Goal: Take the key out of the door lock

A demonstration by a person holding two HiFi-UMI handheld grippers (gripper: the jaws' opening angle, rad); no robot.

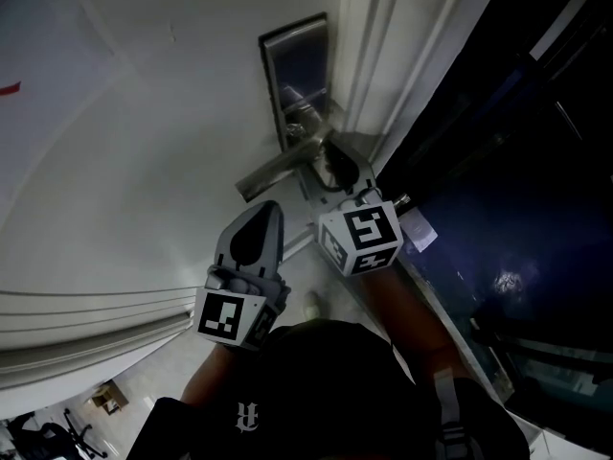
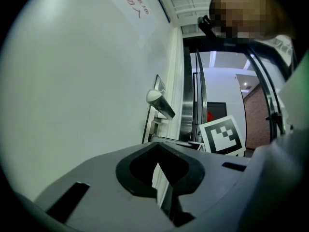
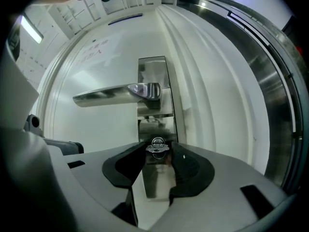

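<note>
A small silver key sticks out of the steel lock plate, below the lever handle. My right gripper is open, and the key's head lies between its fingertips with a gap on each side. In the head view the right gripper reaches under the handle and hides the key. My left gripper hangs shut and empty, lower left of the handle and close to the door. In the left gripper view the left gripper points along the door toward the handle.
The white door fills the left side. Its moulded frame runs just right of the lock plate, and dark glass with a metal frame lies beyond. The right gripper's marker cube sits close beside the left gripper.
</note>
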